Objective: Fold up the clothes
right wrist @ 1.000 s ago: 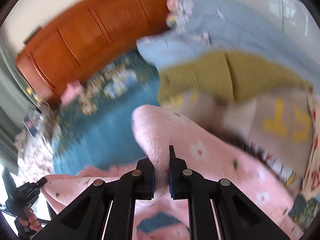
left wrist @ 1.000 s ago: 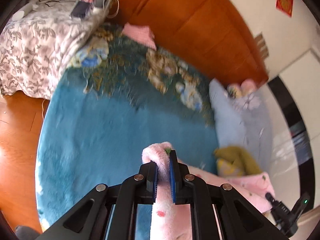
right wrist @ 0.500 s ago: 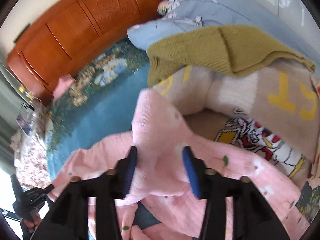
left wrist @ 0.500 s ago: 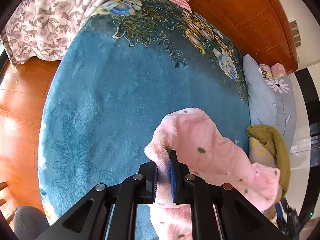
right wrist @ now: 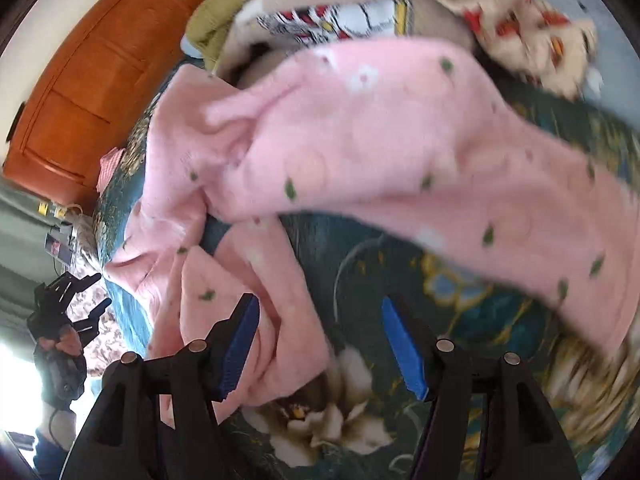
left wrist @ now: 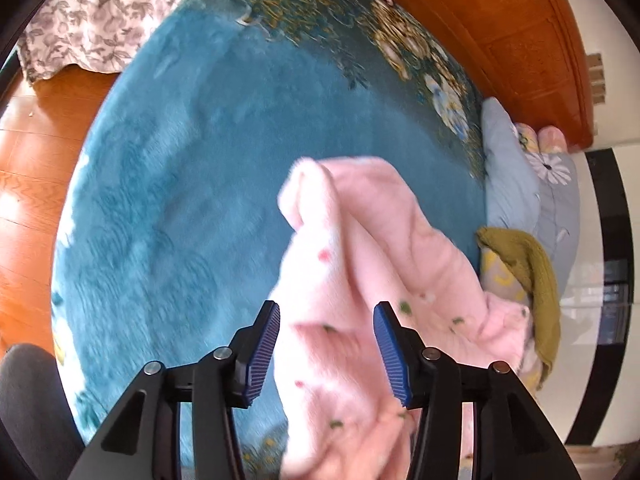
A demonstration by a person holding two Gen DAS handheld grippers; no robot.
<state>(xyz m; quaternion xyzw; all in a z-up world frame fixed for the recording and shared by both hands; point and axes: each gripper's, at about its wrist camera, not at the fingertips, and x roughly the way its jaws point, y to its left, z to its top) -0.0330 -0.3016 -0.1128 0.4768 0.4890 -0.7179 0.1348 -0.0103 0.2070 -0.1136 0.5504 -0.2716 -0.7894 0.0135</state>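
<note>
A pink fleece garment [left wrist: 360, 240] with small green and red dots lies crumpled on the blue floral rug [left wrist: 180, 200]. My left gripper [left wrist: 326, 350] is open just above it, and a fold of the pink cloth runs loose between the blue pads. In the right wrist view the same pink garment [right wrist: 360, 140] spreads across the frame, blurred. My right gripper [right wrist: 322, 350] is open too, its left pad [right wrist: 240, 348] beside a pink fold and bare rug between the fingers. The left gripper [right wrist: 64, 304] shows at the far left there, held in a hand.
A clothes pile sits at the rug's edge: an olive knit [left wrist: 528, 264], a beige cartoon-print garment [right wrist: 340, 20] and a light blue floral piece [left wrist: 516, 184]. An orange wooden wardrobe [left wrist: 500, 20] stands behind. A floral bedspread [left wrist: 92, 12] and wood floor [left wrist: 24, 160] lie left.
Both grippers were shut on the pink garment a second ago. The right one opened first, then the left, and the garment has dropped onto the rug.
</note>
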